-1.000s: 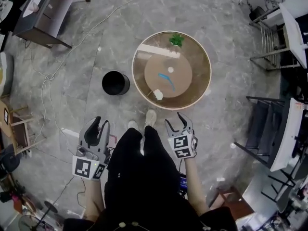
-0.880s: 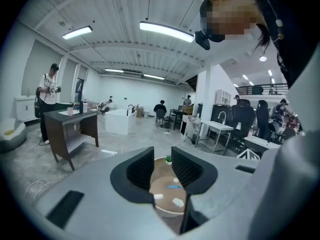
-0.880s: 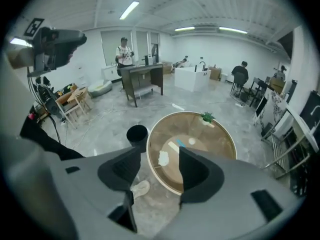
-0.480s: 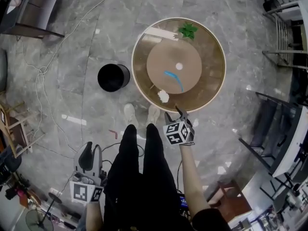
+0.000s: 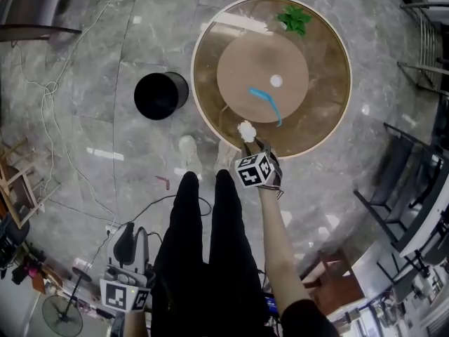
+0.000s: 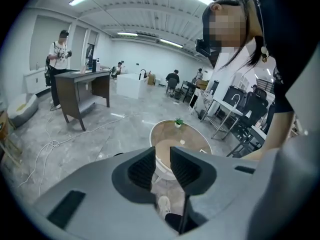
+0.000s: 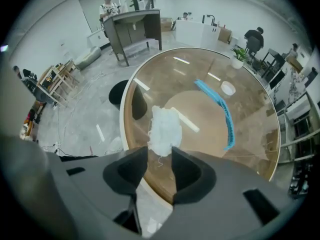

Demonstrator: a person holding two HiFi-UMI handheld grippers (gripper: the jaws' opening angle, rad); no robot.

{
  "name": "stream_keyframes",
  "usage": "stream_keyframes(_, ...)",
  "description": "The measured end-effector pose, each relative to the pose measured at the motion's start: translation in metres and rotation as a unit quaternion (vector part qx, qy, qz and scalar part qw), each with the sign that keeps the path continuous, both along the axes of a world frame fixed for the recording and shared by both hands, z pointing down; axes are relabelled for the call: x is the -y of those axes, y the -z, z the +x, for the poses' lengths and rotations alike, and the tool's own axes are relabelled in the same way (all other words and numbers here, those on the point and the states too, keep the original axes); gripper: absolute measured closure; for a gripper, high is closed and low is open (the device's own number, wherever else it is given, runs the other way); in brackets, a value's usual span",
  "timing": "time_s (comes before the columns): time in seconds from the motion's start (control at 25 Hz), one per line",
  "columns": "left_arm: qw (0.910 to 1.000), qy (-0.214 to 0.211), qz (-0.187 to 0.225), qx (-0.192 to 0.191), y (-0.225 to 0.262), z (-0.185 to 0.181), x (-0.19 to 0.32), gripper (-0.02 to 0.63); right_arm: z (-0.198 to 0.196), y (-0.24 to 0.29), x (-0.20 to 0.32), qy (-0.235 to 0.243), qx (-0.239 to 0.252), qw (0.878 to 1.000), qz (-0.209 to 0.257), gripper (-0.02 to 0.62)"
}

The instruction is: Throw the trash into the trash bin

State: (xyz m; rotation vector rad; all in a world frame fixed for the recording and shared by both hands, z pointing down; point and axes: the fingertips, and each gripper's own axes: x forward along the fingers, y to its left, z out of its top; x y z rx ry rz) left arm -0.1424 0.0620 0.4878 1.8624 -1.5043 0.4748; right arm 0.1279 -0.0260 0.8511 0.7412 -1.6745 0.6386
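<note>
Compared with one second before, the right gripper [image 5: 254, 146] has come down from beside the person's legs to the near edge of the round counter [image 5: 330, 111]. It now points steeply down at the white paper wad [image 7: 165, 129]. Its fingers [image 7: 186, 171] are closing; the lower end of the wad is already between their tips, but they do not seem to press it yet, so the wad still lies on the glass and is not grasped. The left gripper [image 5: 130, 239] has gone down to the person's left side, well apart from the counter. Its fingers are also closing, with only a narrow gap and nothing between them. The blue strip [image 5: 265, 102] lies further in on the counter, untouched. The black trash bin [image 5: 160, 95] stands on the floor just beside the counter's left rim. I judge that the first pick-up is about to be completed, and no trash has gone to the bin yet.
</note>
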Motion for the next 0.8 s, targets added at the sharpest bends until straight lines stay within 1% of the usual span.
stream_keyframes(0.12, 1.0, 0.005, -0.002, -0.002, -0.004, -0.003, 0.001, 0.515, 0.003, -0.002, 0.005, 0.005, -0.019, 1.0, 0.017, 0.505)
stream_keyframes(0.28, 0.9999, 0.015, -0.005, -0.002, -0.009, -0.009, 0.0, 0.518, -0.001, 0.005, 0.007, 0.016, -0.026, 0.999, 0.037, 0.554)
stream_keyframes(0.44, 0.9997, 0.022, -0.006, -0.005, -0.011, -0.013, -0.001, 0.521, -0.015, 0.021, 0.014, 0.023, -0.013, 0.998, 0.058, 0.568)
stream_keyframes(0.6, 0.9993, 0.038, -0.003, -0.006, -0.008, -0.02, -0.001, 0.523, -0.036, 0.039, 0.027, 0.046, -0.002, 0.996, 0.078, 0.574)
stream_keyframes(0.8, 0.9975, 0.071, -0.002, -0.005, -0.004, -0.041, -0.007, 0.525, -0.082, 0.062, 0.049, 0.081, 0.02, 0.991, 0.103, 0.577)
